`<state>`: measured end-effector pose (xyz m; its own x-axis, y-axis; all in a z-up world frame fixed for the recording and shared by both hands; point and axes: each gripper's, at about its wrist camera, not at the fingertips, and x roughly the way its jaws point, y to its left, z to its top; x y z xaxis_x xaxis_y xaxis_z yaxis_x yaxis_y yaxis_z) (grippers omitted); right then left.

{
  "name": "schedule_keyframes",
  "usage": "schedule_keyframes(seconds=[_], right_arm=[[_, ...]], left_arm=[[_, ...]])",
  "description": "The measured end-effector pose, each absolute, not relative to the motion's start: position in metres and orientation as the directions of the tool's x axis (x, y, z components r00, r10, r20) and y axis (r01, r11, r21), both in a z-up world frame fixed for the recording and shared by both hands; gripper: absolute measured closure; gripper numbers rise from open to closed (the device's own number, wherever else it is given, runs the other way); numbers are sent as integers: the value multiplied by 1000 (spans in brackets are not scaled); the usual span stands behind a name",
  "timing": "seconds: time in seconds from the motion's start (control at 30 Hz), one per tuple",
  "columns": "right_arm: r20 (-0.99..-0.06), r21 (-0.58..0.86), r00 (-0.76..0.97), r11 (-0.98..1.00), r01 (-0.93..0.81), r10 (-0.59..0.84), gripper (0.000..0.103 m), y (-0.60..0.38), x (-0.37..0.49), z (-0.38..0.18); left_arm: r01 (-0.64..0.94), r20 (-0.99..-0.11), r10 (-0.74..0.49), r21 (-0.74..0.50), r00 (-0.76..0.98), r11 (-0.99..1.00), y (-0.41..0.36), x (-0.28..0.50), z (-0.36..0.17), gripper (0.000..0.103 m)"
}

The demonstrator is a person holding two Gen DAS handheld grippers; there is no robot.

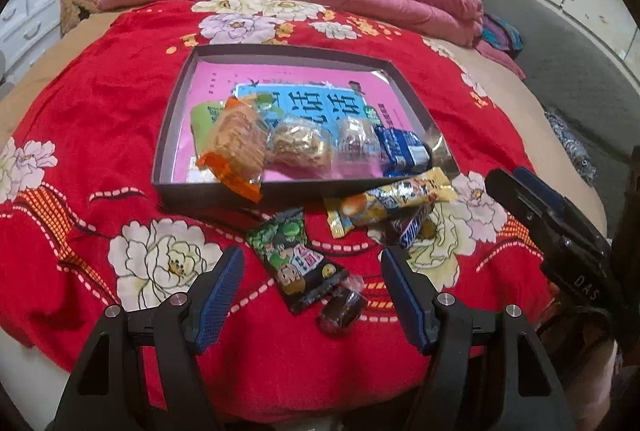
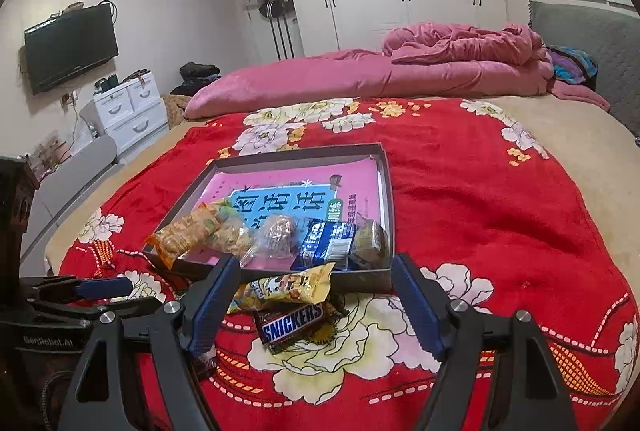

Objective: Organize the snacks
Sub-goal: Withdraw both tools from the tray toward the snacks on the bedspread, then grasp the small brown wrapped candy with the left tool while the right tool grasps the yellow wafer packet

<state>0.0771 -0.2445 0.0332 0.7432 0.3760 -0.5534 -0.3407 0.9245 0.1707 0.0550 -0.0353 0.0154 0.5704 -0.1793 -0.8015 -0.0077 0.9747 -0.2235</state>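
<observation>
- Left gripper [image 1: 312, 263], in the left wrist view, has its jaws apart with nothing clamped; it hangs over the red floral blanket [image 1: 100, 103], and the green-and-black snack packet [image 1: 298, 259] lies on the cloth between its blue pads.
- Just beside that packet's near end sits a small dark wrapped sweet [image 1: 342, 311]; both look light and crinkly, so I judge a pinch across the flat middle of the packet would hold better than its slippery sealed ends.
- Beyond, the shallow box [image 1: 176, 119] already holds several packets, and an orange-wrapped snack [image 1: 236, 155] droops over its near wall.
- Right gripper [image 2: 316, 299], in the right wrist view, is likewise spread and empty, poised above the Snickers bar [image 2: 290, 323], which lies on the blanket just outside the box with a yellow snack bag [image 2: 288, 287] overlapping its far end.
- Judging by shape, the bar is firm and fairly stiff; gripping across its narrow width at mid-length seems safest, since the glossy wrapper may slide.
</observation>
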Motion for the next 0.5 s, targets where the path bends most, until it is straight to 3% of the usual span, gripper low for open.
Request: schedule_keyframes(seconds=[0.5], right_arm=[[-608, 143, 683, 902, -408, 406, 26, -234, 72, 13]], left_arm=[[65, -810, -224, -225, 543, 972, -56, 46, 1, 31]])
